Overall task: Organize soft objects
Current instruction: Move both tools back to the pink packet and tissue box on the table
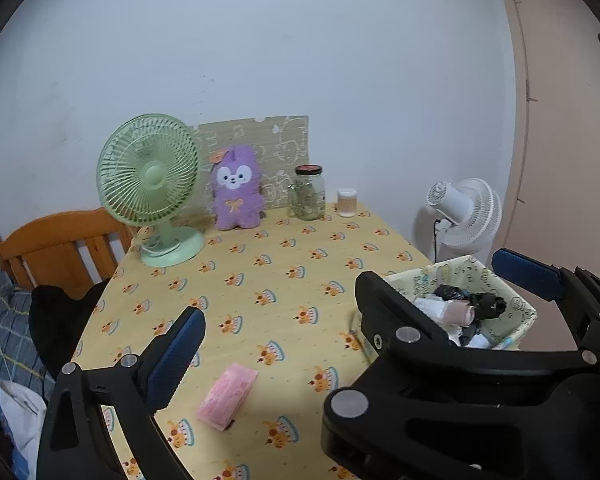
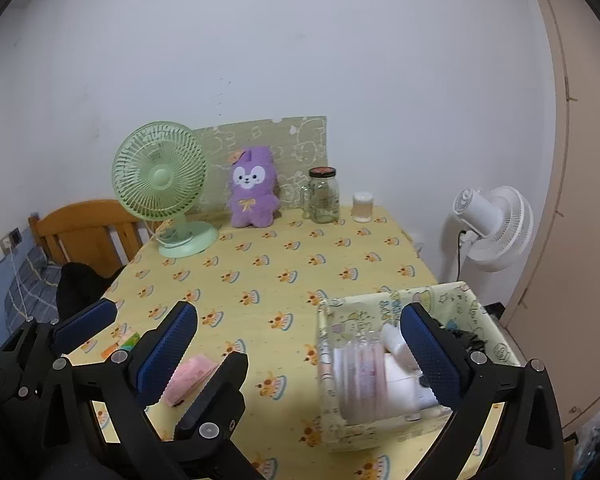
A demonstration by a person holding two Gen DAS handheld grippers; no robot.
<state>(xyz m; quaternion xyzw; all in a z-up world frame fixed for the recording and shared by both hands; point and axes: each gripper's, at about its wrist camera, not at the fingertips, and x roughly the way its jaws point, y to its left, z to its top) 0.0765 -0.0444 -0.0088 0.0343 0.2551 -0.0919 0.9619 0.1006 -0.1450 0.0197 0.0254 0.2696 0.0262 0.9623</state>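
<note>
On a yellow-clothed table (image 1: pixel 260 280) set against a white wall, both claws hang spread wide and empty, nothing between their blue pads. From left to right stand a green fan (image 1: pixel 150 178), a purple plush (image 1: pixel 238 188), a glass jar (image 1: pixel 310 192) and a small cup (image 1: pixel 347 202), while a pink soft packet (image 1: pixel 228 396) lies flat near the front edge, between the fingers of the left gripper (image 1: pixel 276 356). At the right corner a fabric bin (image 2: pixel 328 360) already holds rolled and folded items. The right gripper (image 2: pixel 300 356) frames that bin. The risk from here: the thin packet could slip or crumple under a shallow pinch, or a pad could snag the loose cloth. Only the right wrist view shows a small orange-green item (image 2: pixel 122 344) left of the packet; only the left shows the bin's dark rolls (image 1: pixel 470 300).
</note>
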